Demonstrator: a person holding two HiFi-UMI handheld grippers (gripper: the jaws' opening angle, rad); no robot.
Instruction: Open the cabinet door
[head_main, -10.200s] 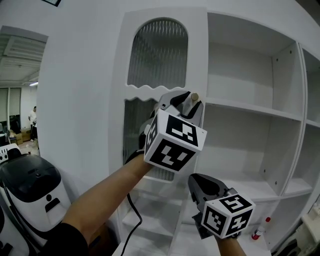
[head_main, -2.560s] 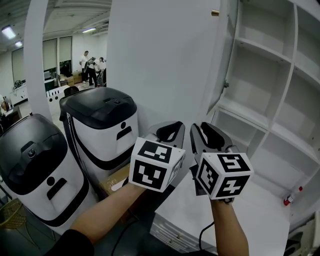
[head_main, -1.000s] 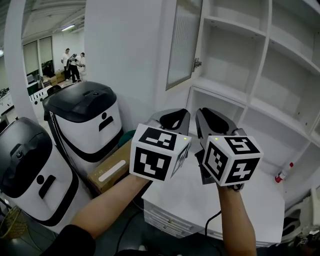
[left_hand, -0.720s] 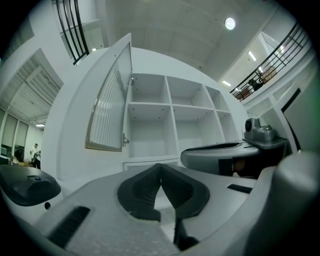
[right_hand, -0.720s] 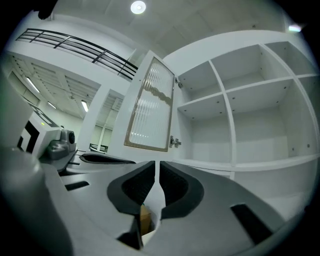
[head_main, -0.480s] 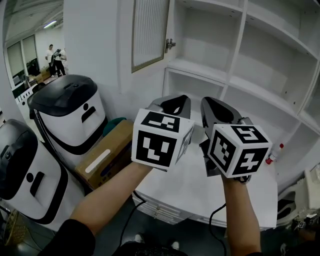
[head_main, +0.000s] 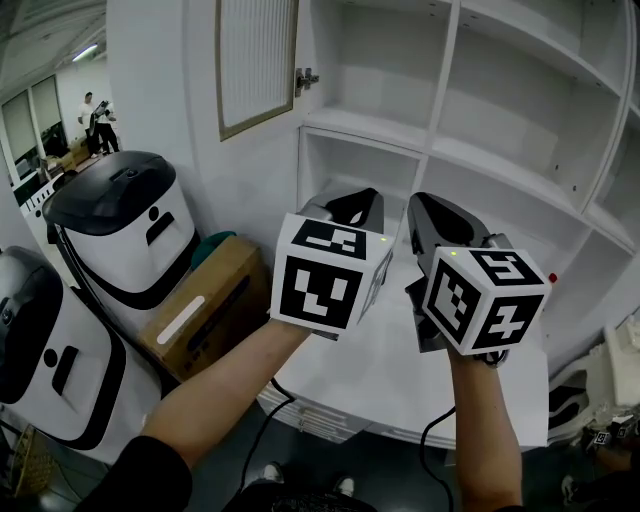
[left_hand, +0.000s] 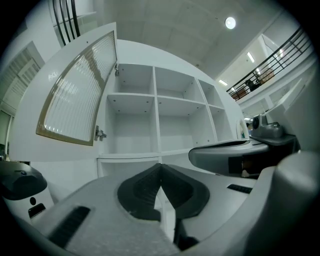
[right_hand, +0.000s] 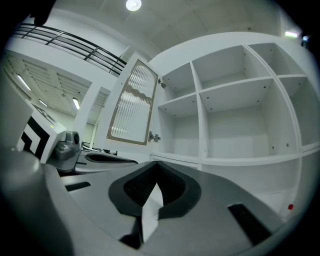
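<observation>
The white cabinet door with its ribbed glass pane stands swung wide open at the upper left, hanging on its hinge. It also shows in the left gripper view as the door and in the right gripper view as the door. My left gripper and right gripper hover side by side in front of the open shelves, well short of the door. Both are shut on nothing. The right jaws have just been closing, with nothing between them. Left tips and right tips meet.
Two white-and-black machines and a cardboard box stand at the left. A white counter lies below the grippers. A red-capped bottle sits at the right by the lower shelves. People stand far off at the left.
The door, closed with my left gripper at its knob ten seconds ago, now stands wide open. Over the last second both grippers shifted rightward along the shelves, still side by side.
</observation>
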